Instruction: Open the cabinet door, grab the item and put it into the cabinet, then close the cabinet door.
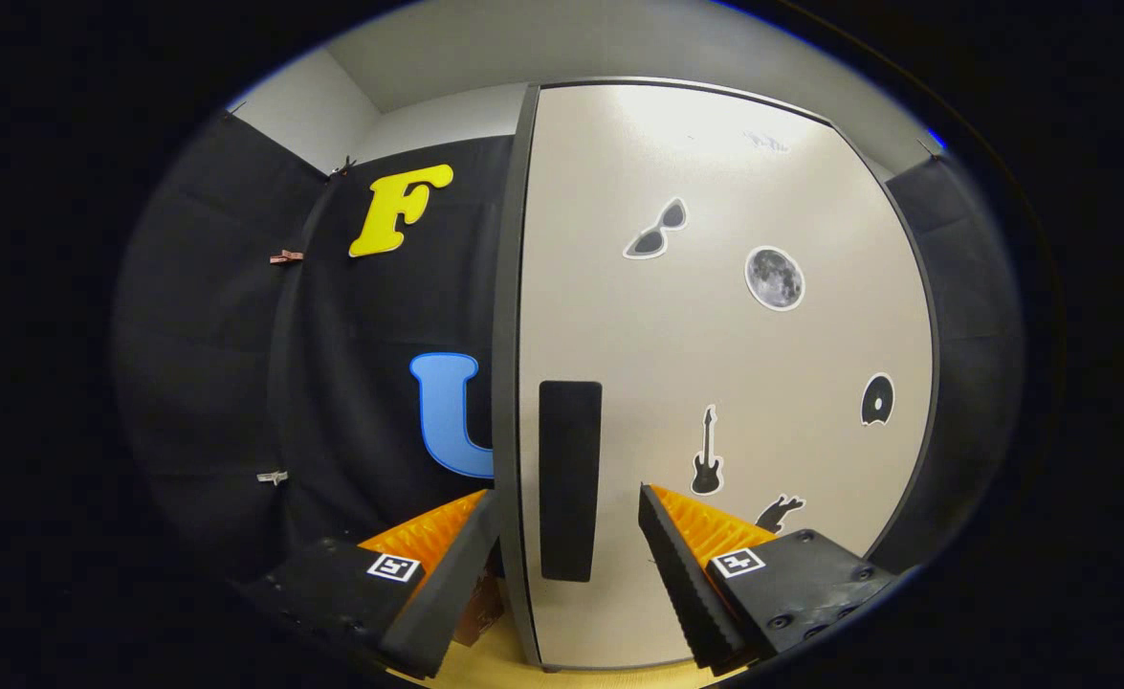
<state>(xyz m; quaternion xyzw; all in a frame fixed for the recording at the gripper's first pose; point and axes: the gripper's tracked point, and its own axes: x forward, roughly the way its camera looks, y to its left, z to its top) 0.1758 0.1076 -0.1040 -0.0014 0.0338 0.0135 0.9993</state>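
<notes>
The cabinet door [715,364] is a pale panel with a dark edge [509,364] along its left side, and it stands right in front of me. Its black upright handle [569,478] sits near that edge. My gripper [569,494] is open. The handle and the door's left edge lie between the two fingers, and I see a gap on both sides of the handle. A small brown thing [480,612] rests low beside the door edge, mostly hidden behind the left finger [447,565].
Several small stickers dot the door, among them a moon [774,277] and a guitar [706,452]. Black cloth walls [236,364] close in the left and the right. A light wooden surface [523,665] runs under the cabinet.
</notes>
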